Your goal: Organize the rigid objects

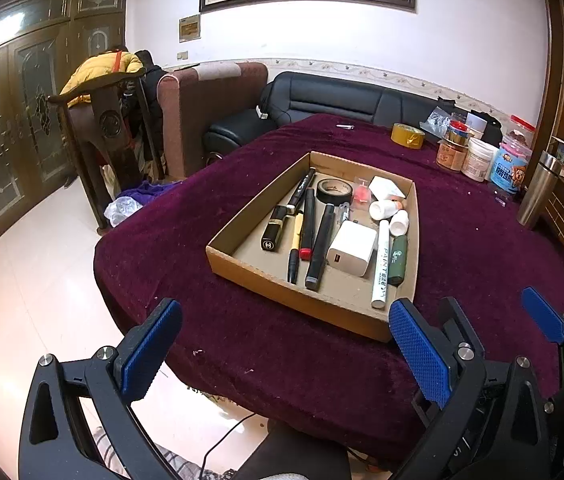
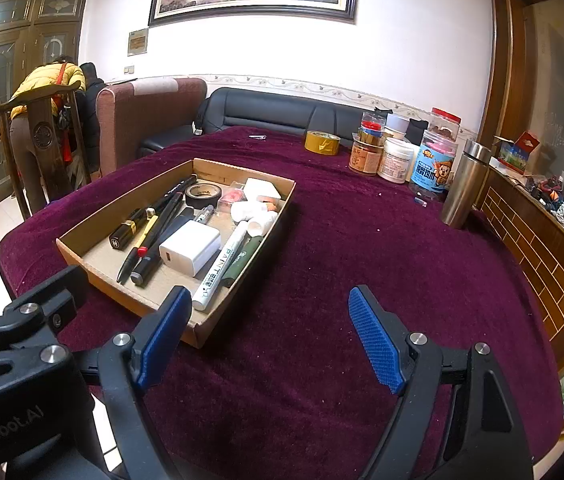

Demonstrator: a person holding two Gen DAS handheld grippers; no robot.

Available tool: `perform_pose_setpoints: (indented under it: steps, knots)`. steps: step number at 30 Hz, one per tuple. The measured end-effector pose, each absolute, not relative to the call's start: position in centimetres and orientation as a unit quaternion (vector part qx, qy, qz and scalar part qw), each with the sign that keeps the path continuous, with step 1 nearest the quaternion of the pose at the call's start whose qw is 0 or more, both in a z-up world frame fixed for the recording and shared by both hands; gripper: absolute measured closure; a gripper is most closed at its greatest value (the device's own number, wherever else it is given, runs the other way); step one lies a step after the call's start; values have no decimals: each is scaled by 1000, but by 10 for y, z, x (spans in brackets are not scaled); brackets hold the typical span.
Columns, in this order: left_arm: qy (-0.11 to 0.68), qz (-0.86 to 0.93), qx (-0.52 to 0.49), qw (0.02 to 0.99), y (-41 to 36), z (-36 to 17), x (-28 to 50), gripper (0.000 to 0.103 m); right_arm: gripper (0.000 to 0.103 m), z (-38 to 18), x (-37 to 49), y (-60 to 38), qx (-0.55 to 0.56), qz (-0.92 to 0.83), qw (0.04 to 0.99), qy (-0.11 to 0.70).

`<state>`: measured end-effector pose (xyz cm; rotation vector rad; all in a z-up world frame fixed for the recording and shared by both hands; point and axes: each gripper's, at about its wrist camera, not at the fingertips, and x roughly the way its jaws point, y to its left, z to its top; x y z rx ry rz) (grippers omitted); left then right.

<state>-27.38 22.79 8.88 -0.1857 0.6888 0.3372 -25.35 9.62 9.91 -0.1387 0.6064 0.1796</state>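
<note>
A: So the right gripper [image 2: 269,336] hangs over the maroon tablecloth [image 2: 362,248], blue pads wide apart, nothing between them.

B: And the cardboard tray [image 2: 81,254]?

A: Just left of it, holding a white charger [image 2: 190,247], a paint marker [image 2: 219,268], black tape [image 2: 203,195] (plus pens). Jars [image 2: 394,160] stand well behind, beside yellow tape [image 2: 322,142].

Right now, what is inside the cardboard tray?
The cardboard tray holds markers, a white charger, black tape roll, small white bottles and a lipstick. What lies under the charger is covered.
</note>
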Motion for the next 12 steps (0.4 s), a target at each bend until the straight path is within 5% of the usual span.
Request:
perform_pose_setpoints:
  steps: [12]
  knots:
    - [347,156,-86,921,227,84,-272,1,22,95,-254,96,-66,92,946,305]
